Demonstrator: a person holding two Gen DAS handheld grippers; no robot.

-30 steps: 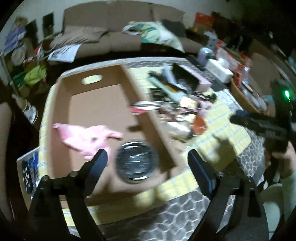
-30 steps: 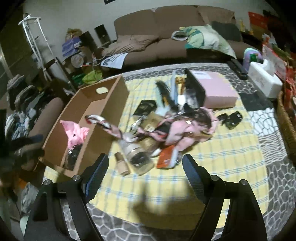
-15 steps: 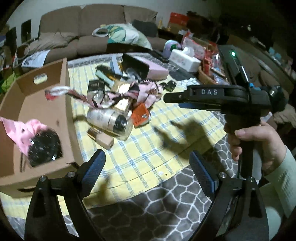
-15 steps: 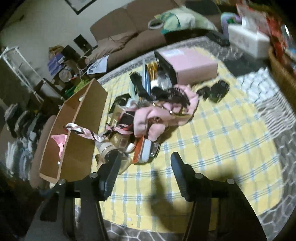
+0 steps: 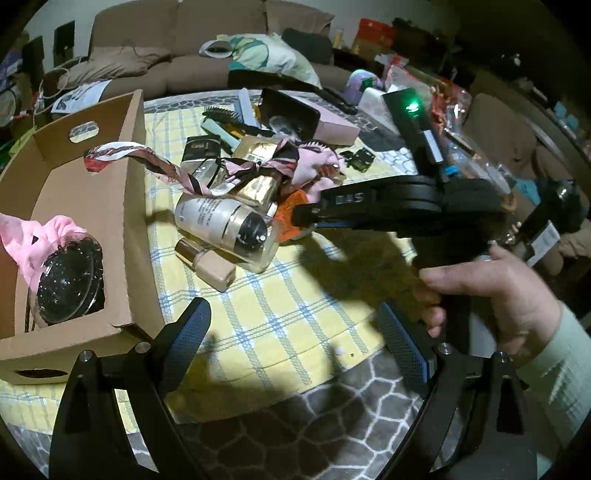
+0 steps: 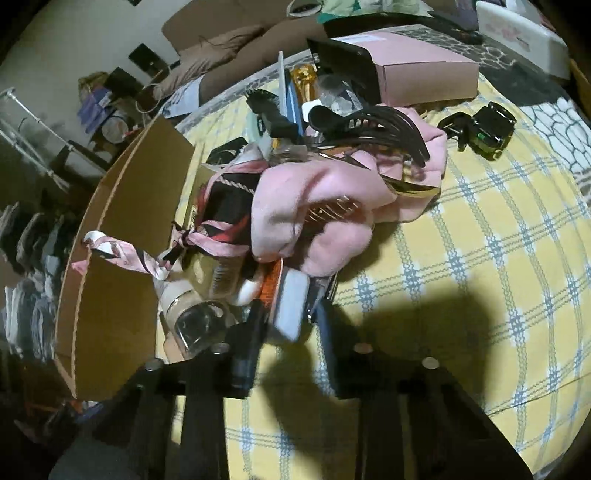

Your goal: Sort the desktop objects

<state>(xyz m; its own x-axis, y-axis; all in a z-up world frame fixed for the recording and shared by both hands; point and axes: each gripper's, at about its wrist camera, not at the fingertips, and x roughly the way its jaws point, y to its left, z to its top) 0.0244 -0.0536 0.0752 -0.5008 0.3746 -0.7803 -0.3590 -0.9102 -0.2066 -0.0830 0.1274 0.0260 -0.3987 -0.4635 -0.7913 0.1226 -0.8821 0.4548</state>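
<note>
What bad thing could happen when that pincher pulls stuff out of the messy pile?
The right gripper is shut on an orange-and-white packet tucked under the pink cloth, so lifting may drag the cloth and hair clip along. The glass bottle lies right beside it and could roll if bumped.

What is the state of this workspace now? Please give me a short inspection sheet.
Surface: yellow checked cloth over the table, mostly covered on the box side.
Job's things: cardboard box holds a dish and a pink rag; the scarf hangs over its wall.
Clutter: bottle, pink garment, hair clip and pink case in one pile.
Grippers: left claw open, empty. Right claw has just been closing and grips the orange pack.
Cables: a pale cord near the sofa.
Surroundings: sofa, tissue box.
</note>
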